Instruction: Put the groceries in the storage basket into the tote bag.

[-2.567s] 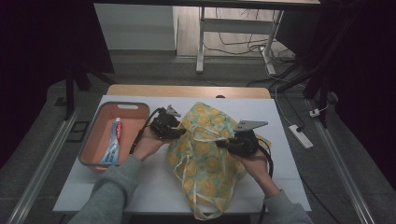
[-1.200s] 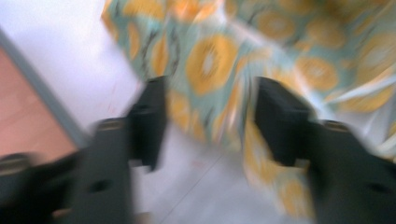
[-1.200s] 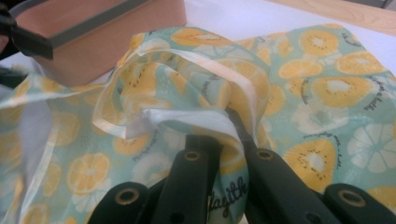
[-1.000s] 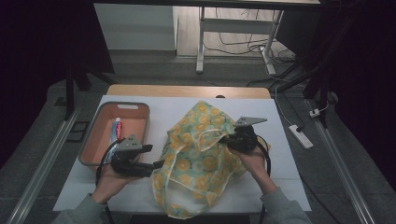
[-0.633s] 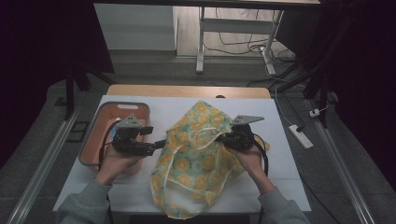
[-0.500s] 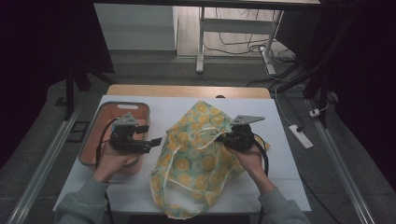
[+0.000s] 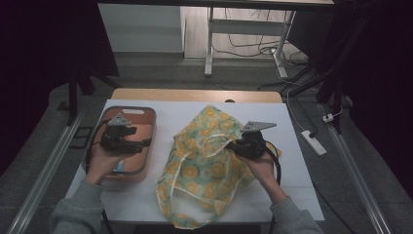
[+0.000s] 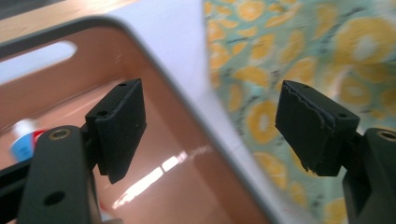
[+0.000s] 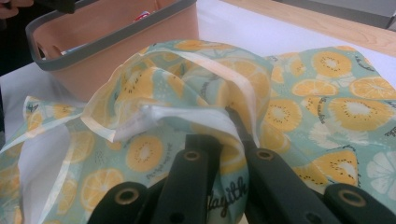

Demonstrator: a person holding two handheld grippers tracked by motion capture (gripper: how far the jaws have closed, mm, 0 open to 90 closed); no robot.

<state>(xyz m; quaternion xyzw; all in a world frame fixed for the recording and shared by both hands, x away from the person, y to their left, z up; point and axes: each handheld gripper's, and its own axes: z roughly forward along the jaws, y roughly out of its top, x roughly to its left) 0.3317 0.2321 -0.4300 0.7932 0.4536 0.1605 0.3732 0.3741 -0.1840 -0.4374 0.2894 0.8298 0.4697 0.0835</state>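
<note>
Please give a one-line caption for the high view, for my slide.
Right gripper pinches the fruit-print bag while the open left gripper hovers over the orange tray.

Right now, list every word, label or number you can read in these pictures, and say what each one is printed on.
"layith": dark script on the fruit-print cloth bag, just above the right claw; the start of the word is hidden behind the claw, so the reading is partial.
More small dark script on the bag near the orange slices: too small to read.
Red, white and blue tube in the tray: blurred, no text readable.
</note>
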